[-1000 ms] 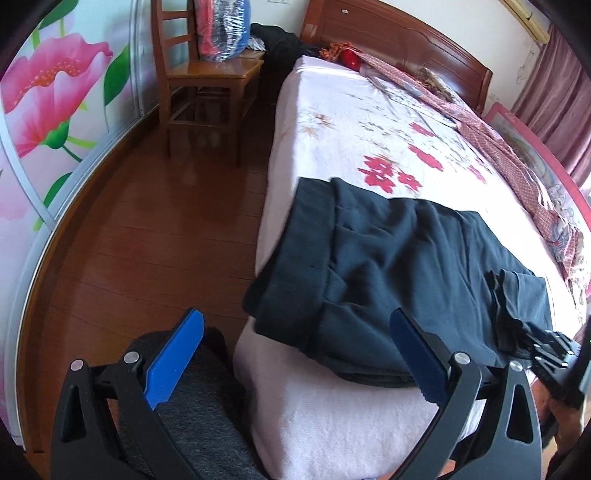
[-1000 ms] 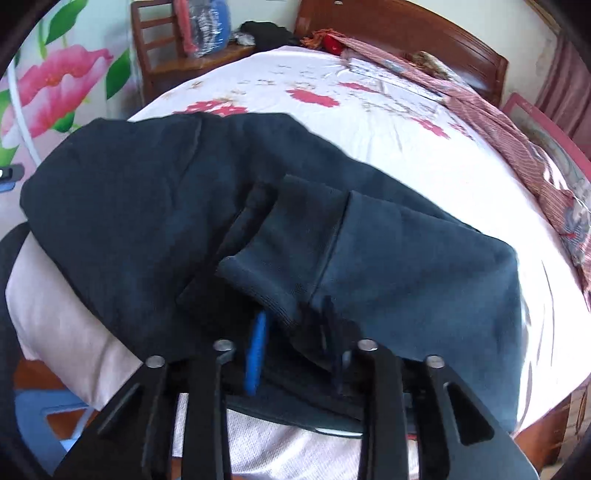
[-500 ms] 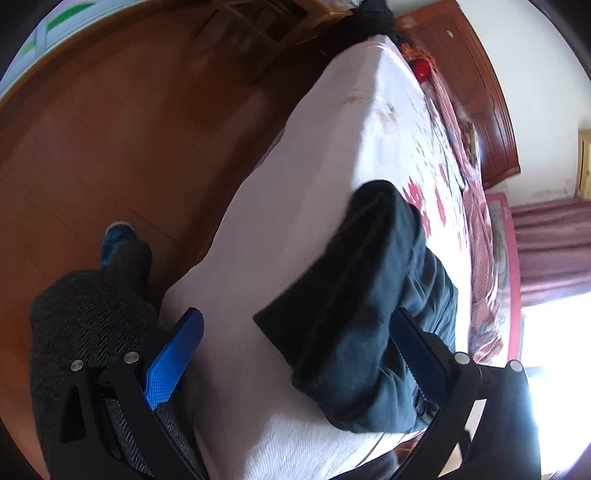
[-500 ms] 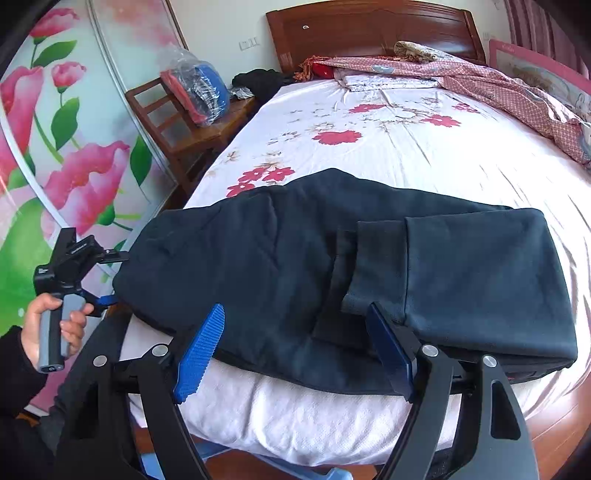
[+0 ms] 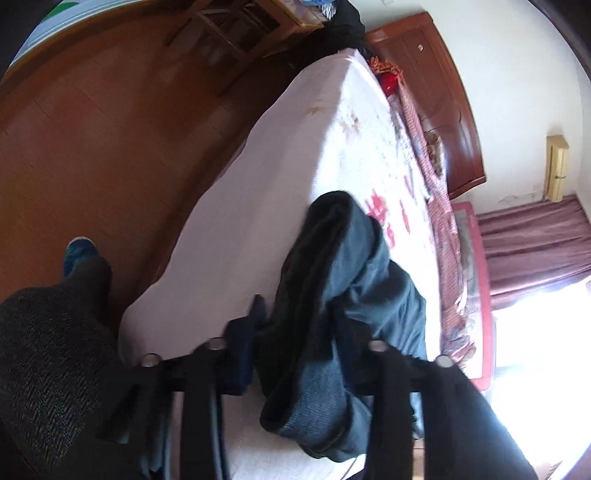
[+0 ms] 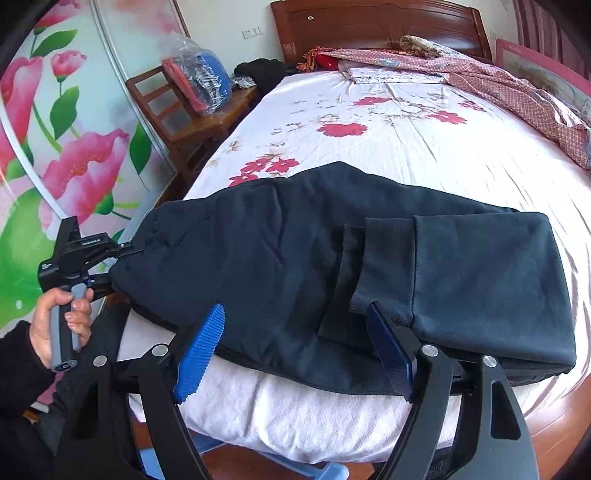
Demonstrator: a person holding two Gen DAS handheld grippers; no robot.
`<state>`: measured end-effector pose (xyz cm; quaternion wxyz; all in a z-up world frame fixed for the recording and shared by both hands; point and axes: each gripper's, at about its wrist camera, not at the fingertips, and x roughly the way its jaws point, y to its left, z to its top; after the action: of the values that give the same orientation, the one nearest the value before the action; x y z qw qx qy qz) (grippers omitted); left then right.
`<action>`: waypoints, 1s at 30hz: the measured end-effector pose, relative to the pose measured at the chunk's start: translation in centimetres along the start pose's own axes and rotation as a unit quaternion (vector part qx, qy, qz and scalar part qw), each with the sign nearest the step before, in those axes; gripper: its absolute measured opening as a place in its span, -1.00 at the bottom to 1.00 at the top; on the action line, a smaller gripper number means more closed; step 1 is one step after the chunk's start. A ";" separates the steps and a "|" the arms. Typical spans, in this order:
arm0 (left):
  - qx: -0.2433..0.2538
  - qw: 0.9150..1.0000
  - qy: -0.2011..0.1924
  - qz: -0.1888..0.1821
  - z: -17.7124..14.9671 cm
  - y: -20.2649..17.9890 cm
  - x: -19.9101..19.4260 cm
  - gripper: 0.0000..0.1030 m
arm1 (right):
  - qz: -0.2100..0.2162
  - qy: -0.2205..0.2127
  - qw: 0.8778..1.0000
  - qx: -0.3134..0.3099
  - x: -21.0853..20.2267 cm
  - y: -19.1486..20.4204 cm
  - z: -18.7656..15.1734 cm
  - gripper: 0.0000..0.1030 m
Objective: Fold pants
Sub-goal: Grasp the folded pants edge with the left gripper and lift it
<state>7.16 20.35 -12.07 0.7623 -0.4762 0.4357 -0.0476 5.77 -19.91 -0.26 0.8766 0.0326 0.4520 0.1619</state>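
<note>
No legible text, label or number found. Small white lettering on the left gripper (image 6: 110, 264) body is too blurred to read.

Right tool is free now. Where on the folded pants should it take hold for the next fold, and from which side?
Probably the near right corner of the pants, from the bed's near edge: the layers stack there beside the right tool, mirroring the left tool's closing grip.

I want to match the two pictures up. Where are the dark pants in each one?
Left wrist view: the dark pants run up the middle, bunched at the bed's near edge.
Right wrist view: the dark pants lie across the middle, spread wide over the bed's foot.
Shared landmark: the wooden headboard, top right in the left view, top middle in the right view.
</note>
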 end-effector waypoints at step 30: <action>0.327 0.901 0.176 -0.225 -16.0 -38.7 10.8 -1.00 | -0.024 -0.139 0.937 0.320 -10.3 -19.7 -10.0 0.52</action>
<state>15.64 -16.85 8.25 0.7549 -0.2692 0.4038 -0.4412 -2.79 -42.65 -2.09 0.8776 0.3226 0.3542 -0.0180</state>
